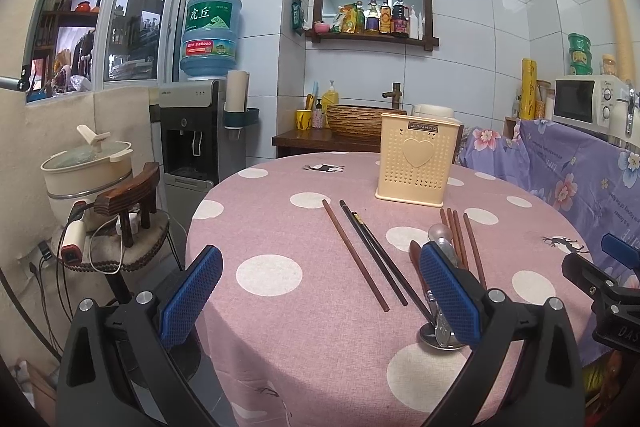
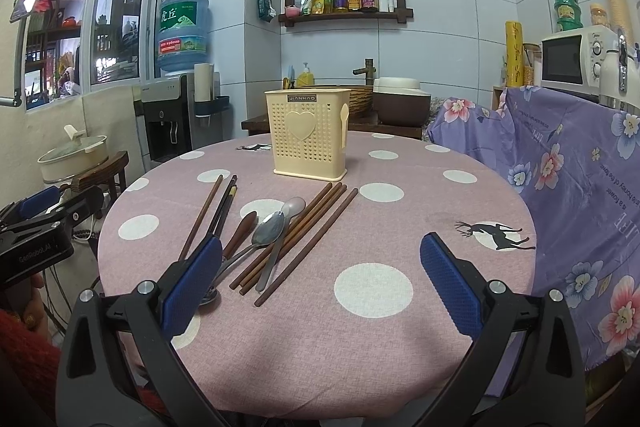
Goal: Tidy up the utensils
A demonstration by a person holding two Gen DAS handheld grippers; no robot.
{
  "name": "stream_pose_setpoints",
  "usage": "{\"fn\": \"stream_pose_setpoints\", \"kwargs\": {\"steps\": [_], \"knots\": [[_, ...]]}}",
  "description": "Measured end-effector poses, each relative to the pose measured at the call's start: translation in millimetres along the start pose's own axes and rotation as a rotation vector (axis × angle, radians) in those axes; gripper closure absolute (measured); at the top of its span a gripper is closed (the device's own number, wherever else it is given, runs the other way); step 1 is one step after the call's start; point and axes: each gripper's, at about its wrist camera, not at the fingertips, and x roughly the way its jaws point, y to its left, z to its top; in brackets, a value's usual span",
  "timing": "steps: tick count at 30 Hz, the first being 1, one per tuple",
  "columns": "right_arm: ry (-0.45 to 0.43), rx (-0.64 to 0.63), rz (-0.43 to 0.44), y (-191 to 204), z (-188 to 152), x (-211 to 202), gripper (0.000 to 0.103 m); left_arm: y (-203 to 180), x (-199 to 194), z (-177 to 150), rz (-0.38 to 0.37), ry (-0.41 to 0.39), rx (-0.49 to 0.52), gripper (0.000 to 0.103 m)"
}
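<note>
A cream perforated utensil holder (image 1: pixel 416 159) (image 2: pixel 308 135) stands upright at the far middle of the round pink dotted table (image 1: pixel 280 327) (image 2: pixel 360 347). One brown chopstick (image 1: pixel 354 255) (image 2: pixel 202 215) and a dark pair (image 1: pixel 376 255) (image 2: pixel 224 203) lie left of a pile. The pile holds several brown chopsticks (image 2: pixel 308 227) (image 1: pixel 466 243), a metal spoon (image 2: pixel 269 228), a pale spoon (image 2: pixel 295 206) and a wooden spoon (image 2: pixel 243 227). My left gripper (image 1: pixel 320 291) hovers open over the near edge, its right finger hiding part of the spoons. My right gripper (image 2: pixel 322 283) is open, right of the pile, holding nothing.
A stool with a lidded pot (image 1: pixel 86 167) and cables stands left of the table, with a water dispenser (image 1: pixel 192 131) behind it. A floral purple cloth (image 2: pixel 560 167) covers furniture on the right, under a microwave (image 2: pixel 576 55). A wooden sink stand (image 1: pixel 320 139) sits behind the holder.
</note>
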Motion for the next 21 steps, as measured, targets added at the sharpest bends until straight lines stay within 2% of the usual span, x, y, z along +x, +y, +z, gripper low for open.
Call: {"fn": "stream_pose_setpoints", "kwargs": {"steps": [21], "knots": [[0.004,-0.002,0.000,2.8,-2.8,2.0,0.005,-1.5,1.5,-2.6,0.004,0.007,0.000,0.005]]}}
